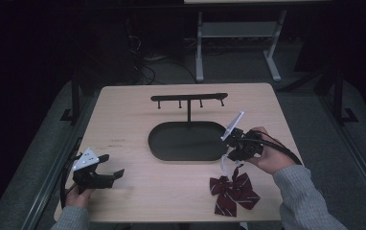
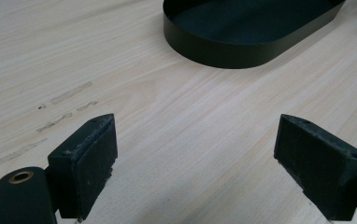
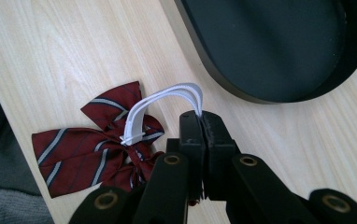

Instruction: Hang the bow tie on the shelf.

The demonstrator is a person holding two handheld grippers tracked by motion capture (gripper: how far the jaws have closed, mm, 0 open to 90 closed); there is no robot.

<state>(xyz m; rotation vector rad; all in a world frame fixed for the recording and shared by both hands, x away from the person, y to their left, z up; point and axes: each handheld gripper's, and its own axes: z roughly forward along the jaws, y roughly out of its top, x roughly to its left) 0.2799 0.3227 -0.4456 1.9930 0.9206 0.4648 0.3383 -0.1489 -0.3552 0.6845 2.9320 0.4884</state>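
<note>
Near table edge, bow tie (image 1: 234,190) lies flat — right tongs (image 3: 200,122) pinch its strap (image 3: 167,100) (left tongs (image 2: 195,158) wide, empty).

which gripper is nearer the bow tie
Right. The right gripper has its jaws shut on the white strap of the bow tie. The left gripper sits open, far across the table at its left edge.

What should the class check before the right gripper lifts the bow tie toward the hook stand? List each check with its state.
1. Right gripper shut on the white strap: ok.
2. Bow tie lying flat on the table, free of the tray: ok.
3. Hook stand upright, hooks bare: ok.
4. Left gripper open and apart from the bow tie: ok.
5. Strap grip firm enough for a lift: cannot tell.
</note>
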